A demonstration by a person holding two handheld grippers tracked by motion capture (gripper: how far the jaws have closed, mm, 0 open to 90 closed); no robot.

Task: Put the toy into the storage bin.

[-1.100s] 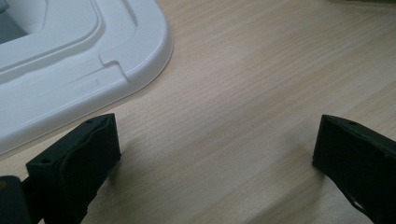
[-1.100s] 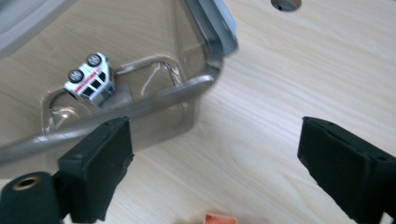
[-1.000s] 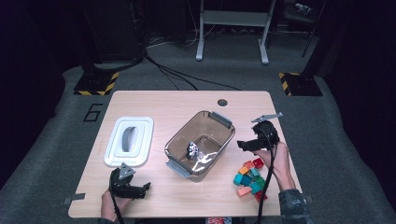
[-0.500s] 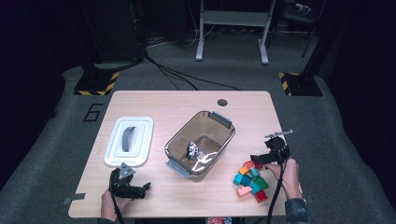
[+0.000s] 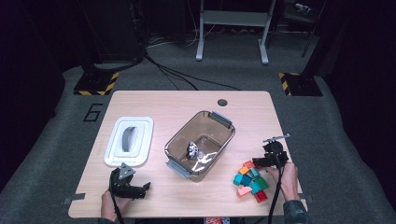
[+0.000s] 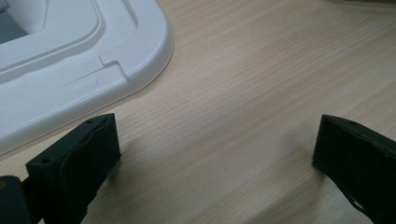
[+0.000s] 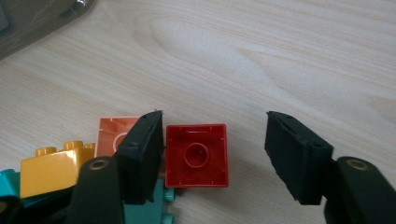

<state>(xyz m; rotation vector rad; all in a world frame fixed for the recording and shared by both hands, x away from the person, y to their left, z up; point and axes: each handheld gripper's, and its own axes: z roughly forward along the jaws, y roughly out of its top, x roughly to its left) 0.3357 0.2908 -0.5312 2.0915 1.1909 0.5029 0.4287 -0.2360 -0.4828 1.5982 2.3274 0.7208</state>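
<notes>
Plainly the biggest risk is a skewed grip: the right gripper point(image 7: 215, 119) is down over the red brick point(image 7: 197, 155) at the edge of the brick pile point(image 5: 250, 179), near the table's right front corner. Its jaws have just been closing, with the brick between them but not yet clamped. One jaw sits against the brick's side while the other stands apart from it, so further closing could shove the brick sideways or twist it out. A lesser risk is that the near jaw also overlaps the peach brick point(image 7: 109, 133), which touches the red one, and could drag or pinch it along. Smaller again, a lift might nudge the yellow brick point(image 7: 46, 170) and the teal brick point(image 7: 149, 212) crowded beside them and scatter the pile. The left gripper point(image 6: 215, 140) lies released, jaws wide, on bare wood just beside the white lid point(image 5: 128, 140), well clear of all this. Around the work, the room is dark, with grey carpet point(image 5: 327, 140), a metal stand point(image 5: 232, 28), cables point(image 5: 177, 74) and hazard-striped bases point(image 5: 95, 86). The table point(image 5: 187, 102) is pale, smooth wood grain, offering little friction to stop a sliding brick. On it the clear bin point(image 5: 180, 140) stands between lid and pile.
</notes>
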